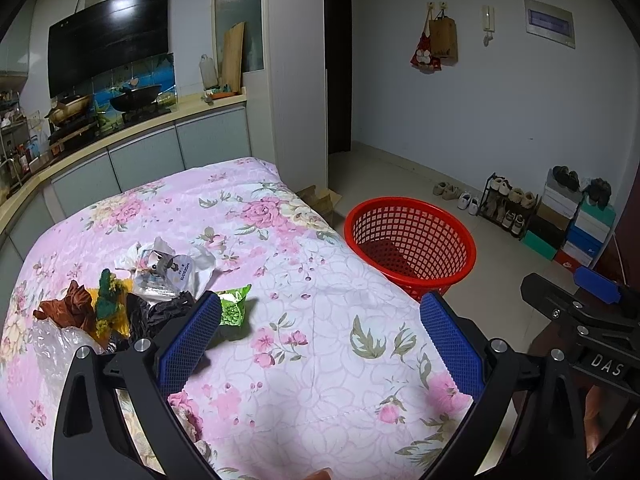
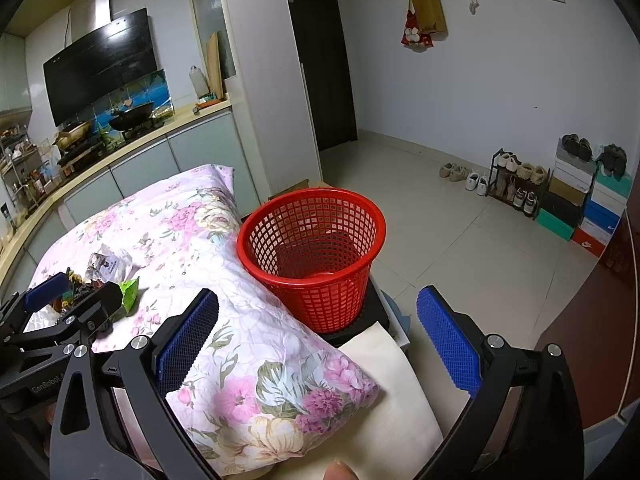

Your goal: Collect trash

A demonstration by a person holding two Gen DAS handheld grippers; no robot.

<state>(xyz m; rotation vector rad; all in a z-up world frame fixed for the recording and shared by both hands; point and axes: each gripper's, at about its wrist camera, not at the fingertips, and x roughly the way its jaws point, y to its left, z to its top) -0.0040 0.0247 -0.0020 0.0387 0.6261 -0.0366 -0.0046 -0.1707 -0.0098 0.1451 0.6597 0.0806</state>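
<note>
Pink floral quilt (image 1: 280, 280) covers the bed, and on its left side sits the heap of trash — a brown crumpled wrapper (image 1: 66, 310), a green-and-yellow scrap (image 1: 107, 300), a black crumpled bag (image 1: 160, 312) and a clear printed plastic bag (image 1: 168, 270), all touching or overlapping one another. Just beside the heap, on its right edge, lies a green snack packet (image 1: 232, 308), flat on the quilt. A patch of bubble wrap (image 1: 52, 344) shows at the near left of the pile.

The left gripper (image 1: 320, 340) hangs above the quilt with its blue-padded fingers (image 1: 188, 344) spread wide and nothing between them; the left pad sits in front of the black bag and the green packet in this view, though I cannot tell whether it touches either.

Further right, off the bed's edge, a red mesh basket (image 2: 312, 256) stands upright on a dark stand, right against the quilt's side. It looks empty of trash.

The right gripper (image 2: 316, 340) hovers near the bed's corner — its fingers (image 2: 448, 340) are also parted wide, holding nothing, with the basket framed between them. A cream cloth (image 2: 388, 392) lies under the quilt's corner, and a fingertip (image 2: 340, 472) shows at the bottom edge.
</note>
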